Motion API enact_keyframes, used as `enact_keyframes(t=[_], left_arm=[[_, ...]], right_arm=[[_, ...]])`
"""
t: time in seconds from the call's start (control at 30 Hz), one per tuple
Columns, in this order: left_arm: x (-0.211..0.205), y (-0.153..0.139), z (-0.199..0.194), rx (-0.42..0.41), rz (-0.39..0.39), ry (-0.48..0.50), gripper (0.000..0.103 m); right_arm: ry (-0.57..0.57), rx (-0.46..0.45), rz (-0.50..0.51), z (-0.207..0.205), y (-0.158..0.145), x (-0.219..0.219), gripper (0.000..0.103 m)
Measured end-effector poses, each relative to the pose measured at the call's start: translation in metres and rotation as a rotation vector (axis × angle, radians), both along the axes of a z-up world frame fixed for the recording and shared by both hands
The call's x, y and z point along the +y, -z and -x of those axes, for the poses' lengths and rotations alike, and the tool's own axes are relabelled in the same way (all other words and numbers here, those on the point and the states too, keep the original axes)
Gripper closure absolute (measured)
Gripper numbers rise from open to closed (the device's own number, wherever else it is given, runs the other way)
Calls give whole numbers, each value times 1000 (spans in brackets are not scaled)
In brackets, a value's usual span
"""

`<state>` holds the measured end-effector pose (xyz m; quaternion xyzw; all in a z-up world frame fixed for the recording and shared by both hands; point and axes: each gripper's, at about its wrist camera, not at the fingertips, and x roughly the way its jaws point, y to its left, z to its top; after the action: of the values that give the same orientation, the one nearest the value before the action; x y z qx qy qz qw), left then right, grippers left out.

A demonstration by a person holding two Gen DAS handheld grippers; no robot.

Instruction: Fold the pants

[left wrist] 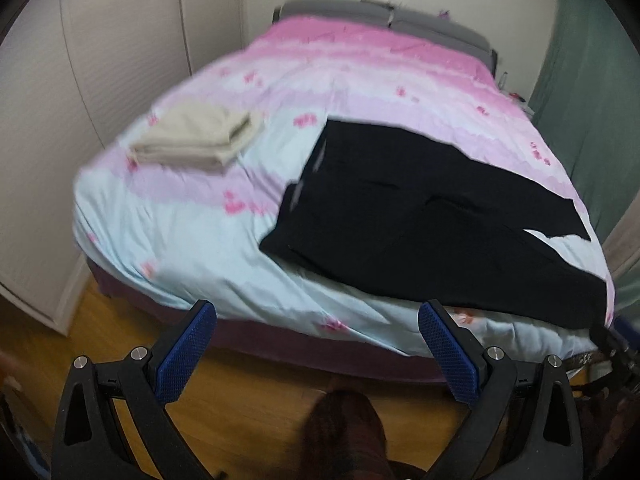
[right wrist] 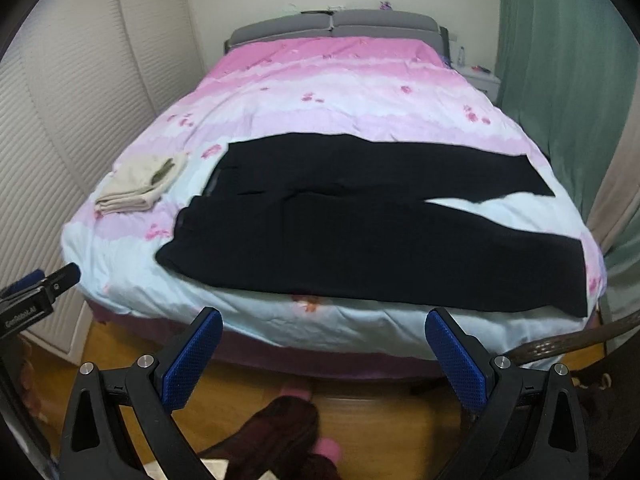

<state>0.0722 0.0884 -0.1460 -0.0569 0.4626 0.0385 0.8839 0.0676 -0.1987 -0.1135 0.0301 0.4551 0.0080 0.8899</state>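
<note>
We hold both grippers off the foot of the bed [right wrist: 280, 320], above the wooden floor [left wrist: 248, 392]. Our left gripper [left wrist: 318, 354] gapes wide, nothing between its blue pads [left wrist: 184, 356]; our right gripper [right wrist: 324, 358] gapes just as wide, empty too. The black pants [right wrist: 360, 232] lie spread flat across the pink-and-blue duvet [right wrist: 340, 92], legs running right. A folded beige garment [right wrist: 140, 184] sits just beside their waist.

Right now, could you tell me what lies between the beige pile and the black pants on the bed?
Only bare duvet lies between the beige pile and the pants; both views show that.
</note>
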Motion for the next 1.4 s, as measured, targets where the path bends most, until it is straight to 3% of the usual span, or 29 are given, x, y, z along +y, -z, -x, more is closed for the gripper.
enact_keyframes(t=[0.2, 0.43, 0.63, 0.73, 0.8, 0.83, 0.9, 0.97, 1.03, 1.17, 1.23, 1.4], left_arm=[[8, 65, -64, 122, 70, 5, 1], [7, 134, -128, 260, 101, 0, 4], [11, 181, -161, 369, 155, -27, 5], [17, 195, -172, 418, 218, -53, 5], [19, 201, -177, 434, 250, -57, 10], [19, 203, -180, 444, 261, -52, 19], [17, 204, -185, 461, 285, -34, 32], [14, 198, -189, 470, 284, -21, 58], [14, 189, -192, 470, 248, -6, 71], [13, 155, -194, 442, 215, 47, 82], [10, 133, -195, 419, 213, 85, 84], [4, 79, -205, 343, 239, 145, 86]], right_arm=[[64, 90, -30, -44, 67, -14, 1], [157, 218, -143, -91, 143, -33, 3], [247, 300, -209, -113, 189, -47, 8], [303, 335, -276, -123, 209, -54, 9], [338, 360, -305, -128, 221, -59, 11], [354, 369, -316, -130, 224, -61, 12], [384, 382, -328, -136, 232, -64, 15], [420, 402, -337, -140, 237, -69, 23], [464, 415, -347, -141, 235, -75, 38], [479, 442, -325, -140, 223, -81, 67], [447, 440, -285, -140, 209, -80, 92], [348, 343, -198, -154, 144, -75, 94]])
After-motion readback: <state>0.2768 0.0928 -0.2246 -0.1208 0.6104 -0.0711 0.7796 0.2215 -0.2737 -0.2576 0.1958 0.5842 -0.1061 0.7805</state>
